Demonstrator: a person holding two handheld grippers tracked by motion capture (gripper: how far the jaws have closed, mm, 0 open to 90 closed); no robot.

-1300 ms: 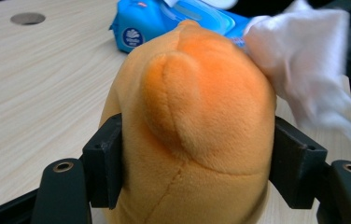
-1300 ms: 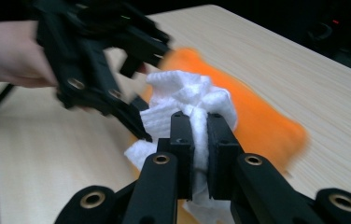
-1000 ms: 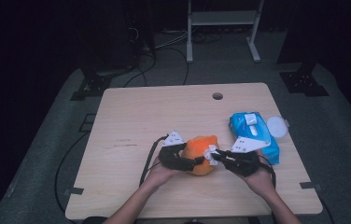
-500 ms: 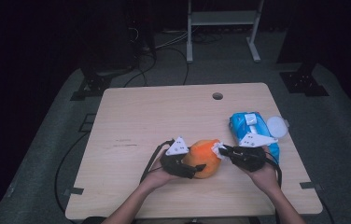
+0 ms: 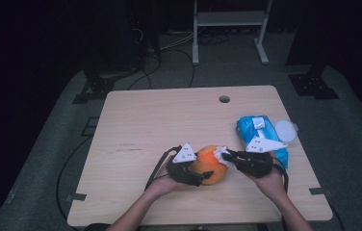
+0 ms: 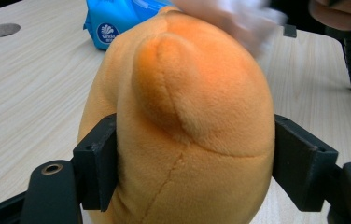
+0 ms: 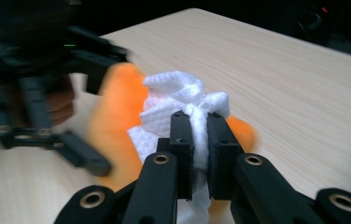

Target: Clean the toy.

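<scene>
Left tongs (image 5: 199, 177) clamped on both sides of an orange plush toy (image 5: 209, 165), jaws spread wide around its body. Right tongs (image 5: 226, 156) pinched tight on a crumpled white tissue (image 7: 183, 105), pressed against the top of the toy. Toy sits near the front middle of the wooden counter (image 5: 169, 125). Blue wipes pack (image 5: 261, 134) lies on the counter just beyond the right hand (image 5: 268, 178), white round lid (image 5: 285, 130) beside it

Orange plush toy (image 6: 178, 121) sits on the bench (image 5: 169, 120); crumpled white wipe (image 7: 183, 105) rests against its top.
</scene>
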